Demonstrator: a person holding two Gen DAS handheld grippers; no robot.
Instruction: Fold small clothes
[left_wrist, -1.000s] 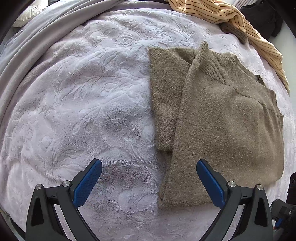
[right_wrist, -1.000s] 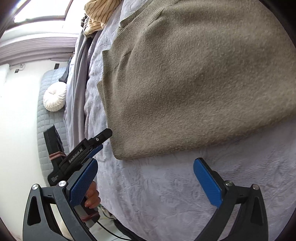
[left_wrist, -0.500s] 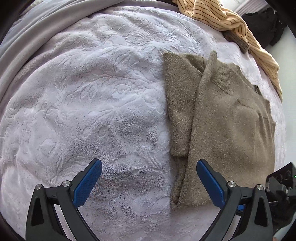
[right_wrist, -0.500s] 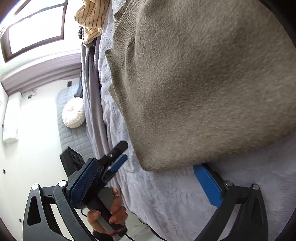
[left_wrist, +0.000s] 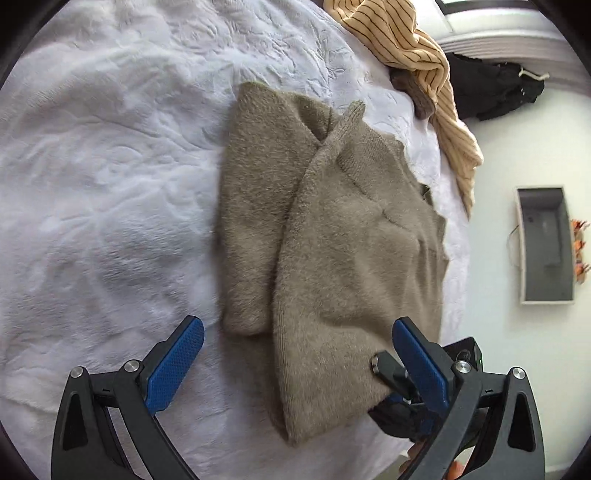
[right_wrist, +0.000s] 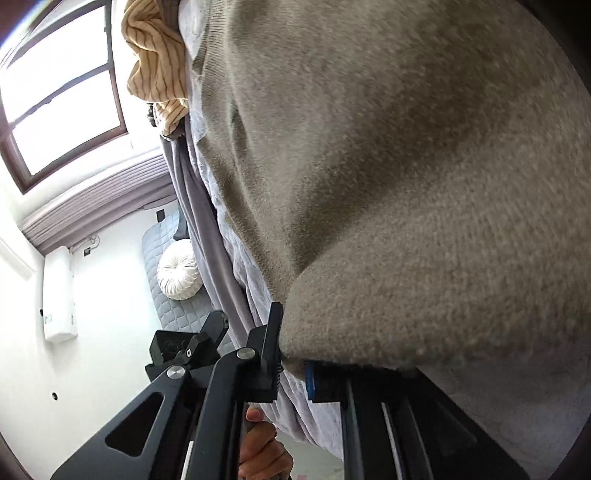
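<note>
Sweater (left_wrist: 354, 258), soft and floppy: my right hand-held gripper (right_wrist: 291, 363) pinches its near hem corner; left hand-held gripper (left_wrist: 295, 354) hangs wide over the bed (left_wrist: 110, 166).

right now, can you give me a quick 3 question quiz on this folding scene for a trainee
1. True or false: the right gripper is shut on the taupe knit sweater.
2. Which garment lies bunched at the far edge of the white blanket? A) striped yellow garment B) blue jeans C) red scarf
3. Fill in: the left gripper has its jaws ____, with the sweater's near hem between them, unpinched.

Key: 1 true; 2 A; 3 open
</note>
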